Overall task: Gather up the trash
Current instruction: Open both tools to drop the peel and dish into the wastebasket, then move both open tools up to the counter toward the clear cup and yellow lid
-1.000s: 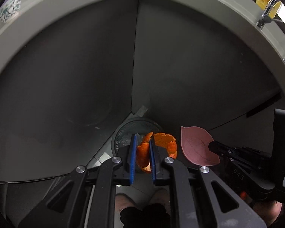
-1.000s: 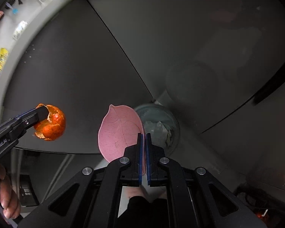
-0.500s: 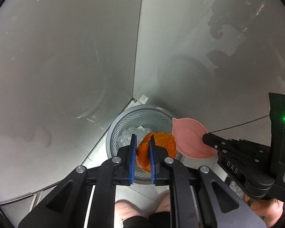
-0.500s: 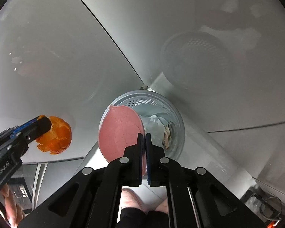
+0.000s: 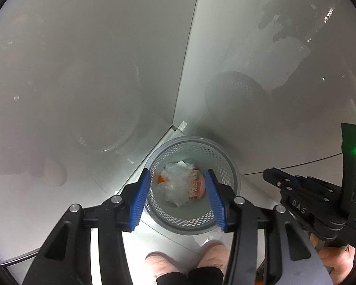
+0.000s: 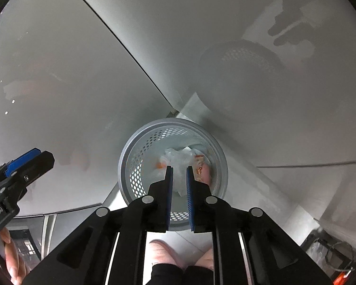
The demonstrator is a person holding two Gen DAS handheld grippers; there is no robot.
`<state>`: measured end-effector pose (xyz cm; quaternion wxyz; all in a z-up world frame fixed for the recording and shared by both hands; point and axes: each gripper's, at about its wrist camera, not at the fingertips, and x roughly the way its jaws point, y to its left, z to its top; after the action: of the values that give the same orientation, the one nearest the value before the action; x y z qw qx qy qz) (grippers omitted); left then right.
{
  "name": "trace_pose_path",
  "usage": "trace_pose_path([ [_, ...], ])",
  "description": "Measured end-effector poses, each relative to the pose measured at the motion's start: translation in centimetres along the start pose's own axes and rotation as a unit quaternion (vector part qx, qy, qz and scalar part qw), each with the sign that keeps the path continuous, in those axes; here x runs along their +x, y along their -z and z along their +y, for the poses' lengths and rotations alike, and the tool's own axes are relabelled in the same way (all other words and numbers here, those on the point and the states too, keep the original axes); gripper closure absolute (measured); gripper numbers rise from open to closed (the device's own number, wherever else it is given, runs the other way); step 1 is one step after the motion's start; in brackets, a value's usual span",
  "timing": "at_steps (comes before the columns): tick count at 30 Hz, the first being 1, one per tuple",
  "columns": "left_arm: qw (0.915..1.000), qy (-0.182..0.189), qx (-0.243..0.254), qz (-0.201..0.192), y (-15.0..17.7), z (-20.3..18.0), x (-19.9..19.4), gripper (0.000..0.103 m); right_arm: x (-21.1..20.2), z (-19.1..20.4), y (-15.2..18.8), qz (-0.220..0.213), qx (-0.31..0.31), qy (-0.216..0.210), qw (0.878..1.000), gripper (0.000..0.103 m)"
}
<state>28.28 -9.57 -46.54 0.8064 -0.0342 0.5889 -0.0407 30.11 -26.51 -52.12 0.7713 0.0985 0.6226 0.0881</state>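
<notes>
Trash already lies in the mesh wastebasket [image 5: 192, 216]; the left gripper [image 5: 178, 198] jaws, just opening, stand half apart and empty, the right gripper [image 6: 179, 198] jaws, also just opening, slightly parted and empty. Risk: bumping the basket could tip it.

The left gripper [image 5: 178, 196] is matte black, with angular arms, ribbed blue pads [image 5: 140, 199] and round silver screws at its joints. The right gripper [image 6: 178, 196] has the same build. Seen at the right edge of the left wrist view, its body bears white letters "DAS" and a small green light. Black trouser cuffs [image 5: 189, 276] show at the bottom centre.
</notes>
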Motion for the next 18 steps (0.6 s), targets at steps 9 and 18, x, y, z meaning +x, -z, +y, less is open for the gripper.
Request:
trace_pose_path([
  [9,0.9998,-0.008,0.005,0.016,1.4,-0.1,-1.9,0.056,-2.0,-0.2,2.8,0.023,0.027,-0.013,0.999,0.092],
  [18,0.9991,-0.026,0.028,0.016,2.7,-2.0,-8.8,0.056,-9.0,2.6,5.2,0.029,0.021,-0.022,0.999,0.091],
])
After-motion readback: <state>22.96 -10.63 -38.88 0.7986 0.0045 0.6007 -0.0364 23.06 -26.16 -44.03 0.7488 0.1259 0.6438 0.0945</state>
